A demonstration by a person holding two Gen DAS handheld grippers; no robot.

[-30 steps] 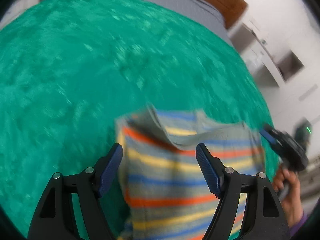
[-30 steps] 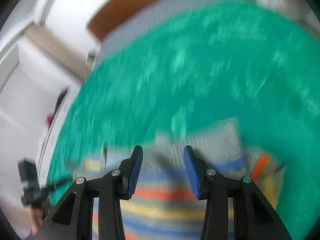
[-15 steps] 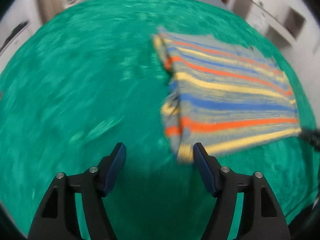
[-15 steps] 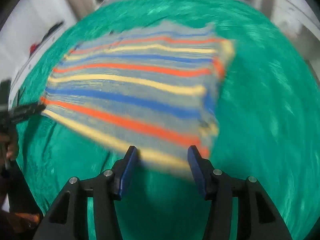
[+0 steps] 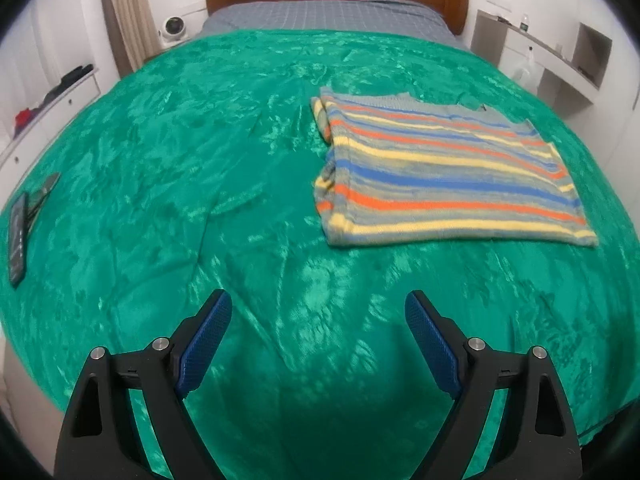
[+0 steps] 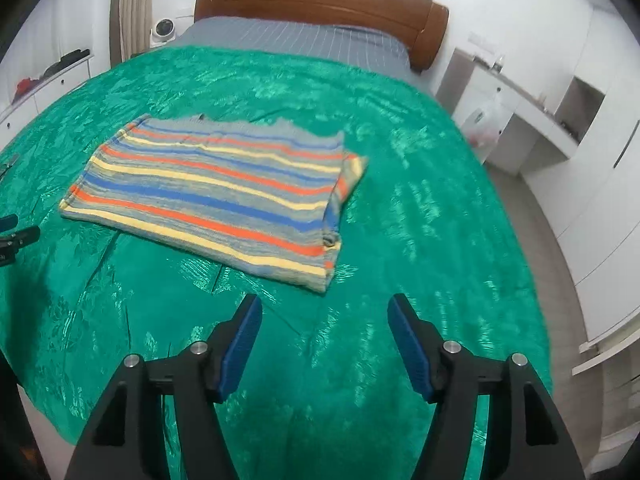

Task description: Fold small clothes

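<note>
Now striped sweater (image 5: 444,176) lies folded flat at 1 o'clock on green blanket (image 5: 200,160); left tongs (image 5: 318,318) and right tongs (image 6: 324,322) opening, empty.

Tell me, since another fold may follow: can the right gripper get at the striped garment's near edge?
Probably yes. The right gripper is empty, its jaws opening, and only bare green blanket lies between it and the striped garment.

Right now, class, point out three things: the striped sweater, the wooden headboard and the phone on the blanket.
Striped sweater (image 5: 448,172): left wrist view, middle of the folded front.
Wooden headboard (image 6: 320,0): right wrist view, centre of the panel.
Phone (image 5: 17,236): left wrist view, middle of its dark screen.
</note>
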